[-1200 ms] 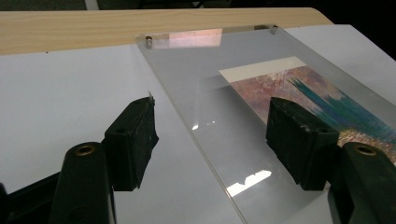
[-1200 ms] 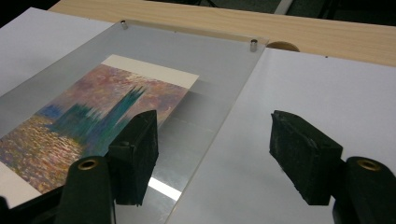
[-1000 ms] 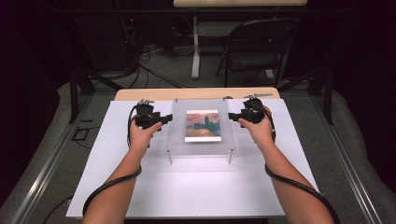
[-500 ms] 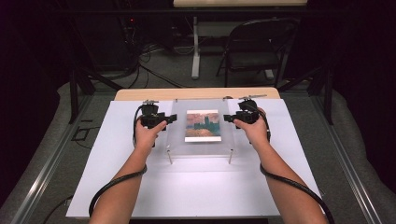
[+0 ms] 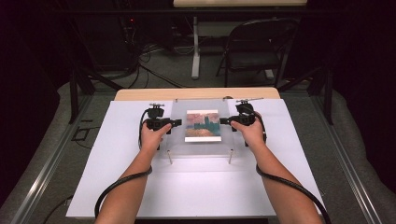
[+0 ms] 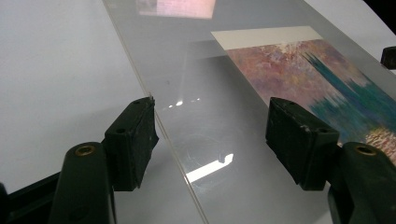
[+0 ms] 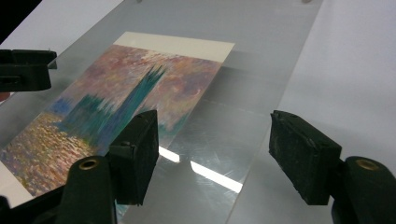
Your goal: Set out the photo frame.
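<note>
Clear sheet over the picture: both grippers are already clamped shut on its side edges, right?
No. Both gripper views show jaws standing open: the left gripper and right gripper each straddle a side edge of the clear sheet covering the picture.

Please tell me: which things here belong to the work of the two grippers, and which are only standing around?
Belong to the work:
- clear plate on small posts
- picture under it
- left gripper, open at the plate's edge
- right gripper, open at the opposite edge

Only around:
- folding chair
- floor cables
</note>
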Available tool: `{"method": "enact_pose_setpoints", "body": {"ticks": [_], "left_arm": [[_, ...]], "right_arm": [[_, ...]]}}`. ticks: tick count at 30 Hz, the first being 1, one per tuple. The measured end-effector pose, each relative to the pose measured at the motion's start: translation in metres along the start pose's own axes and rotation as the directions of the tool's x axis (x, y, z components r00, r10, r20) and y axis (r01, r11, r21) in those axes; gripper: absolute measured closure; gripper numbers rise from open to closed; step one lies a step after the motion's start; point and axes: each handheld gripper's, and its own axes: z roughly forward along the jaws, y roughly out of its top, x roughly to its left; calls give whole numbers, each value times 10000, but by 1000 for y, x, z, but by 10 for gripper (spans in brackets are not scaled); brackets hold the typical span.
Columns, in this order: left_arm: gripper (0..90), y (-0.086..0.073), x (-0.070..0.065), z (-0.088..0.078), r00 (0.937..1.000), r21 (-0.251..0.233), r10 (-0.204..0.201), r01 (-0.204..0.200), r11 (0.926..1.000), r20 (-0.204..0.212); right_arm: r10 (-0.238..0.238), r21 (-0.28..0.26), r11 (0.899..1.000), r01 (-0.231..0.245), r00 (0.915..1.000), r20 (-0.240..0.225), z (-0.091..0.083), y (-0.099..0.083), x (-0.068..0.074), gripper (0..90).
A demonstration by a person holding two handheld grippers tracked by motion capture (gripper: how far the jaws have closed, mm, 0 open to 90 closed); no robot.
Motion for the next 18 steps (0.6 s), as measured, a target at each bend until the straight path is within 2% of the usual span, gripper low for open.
{"method": "enact_pose_setpoints", "body": {"ticks": [4,8,13,18], "left_arm": [[323,0,2,1,9999,67,-102,101,9999,133],[315,1,3,3,9993,50,-314,313,9995,206],[288,2,6,6,9987,122,-383,379,9992,327],[266,5,9,11,9977,132,-546,542,9984,405]], "right_arm": [[-52,148,9999,51,10000,79,4,0,1,319],[116,175,9998,-116,9999,-7,7,0,-2,315],[599,281,9978,-594,9980,-179,13,0,-7,308],[601,346,9976,-594,9980,-196,17,4,-11,309]]}}
